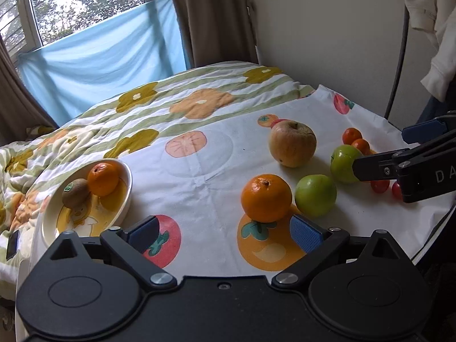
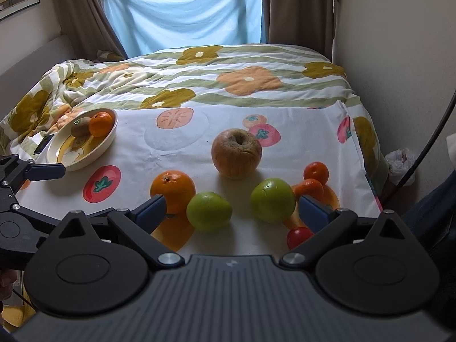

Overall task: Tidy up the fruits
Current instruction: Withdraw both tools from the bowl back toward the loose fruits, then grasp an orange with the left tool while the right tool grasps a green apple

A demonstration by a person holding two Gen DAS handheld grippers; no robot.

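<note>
Nearest you, your right gripper [image 2: 232, 209] has its blue pads spread wide and holds nothing; it hangs low over the front of the fruit-print cloth [image 2: 182, 148], so whichever fruit you choose will fit between them. Your left gripper [image 1: 225, 232] is likewise spread and empty, sitting between the bowl and the loose fruit, a sensible waiting spot for ferrying.

Just ahead of the right pads lie a cherry tomato [image 2: 299, 236], two green apples [image 2: 209, 211] [image 2: 272, 199] side by side but apart, and an orange [image 2: 173, 189] close beside the left apple. The right-hand green apple looks the likeliest pick, being best centred in your opening.

Behind them sit two small mandarins [image 2: 316, 172] [image 2: 309, 189], close together, and further back the big wrinkled russet apple [image 2: 236, 152], alone.

At the far left, the cream bowl [image 2: 108, 142] straddles the cloth's edge and tilts against the quilt [image 2: 228, 65]; it already holds a kiwi [image 2: 80, 126] and an orange [image 2: 100, 124] touching. Place gently there, since that lean could let round fruit roll.
</note>
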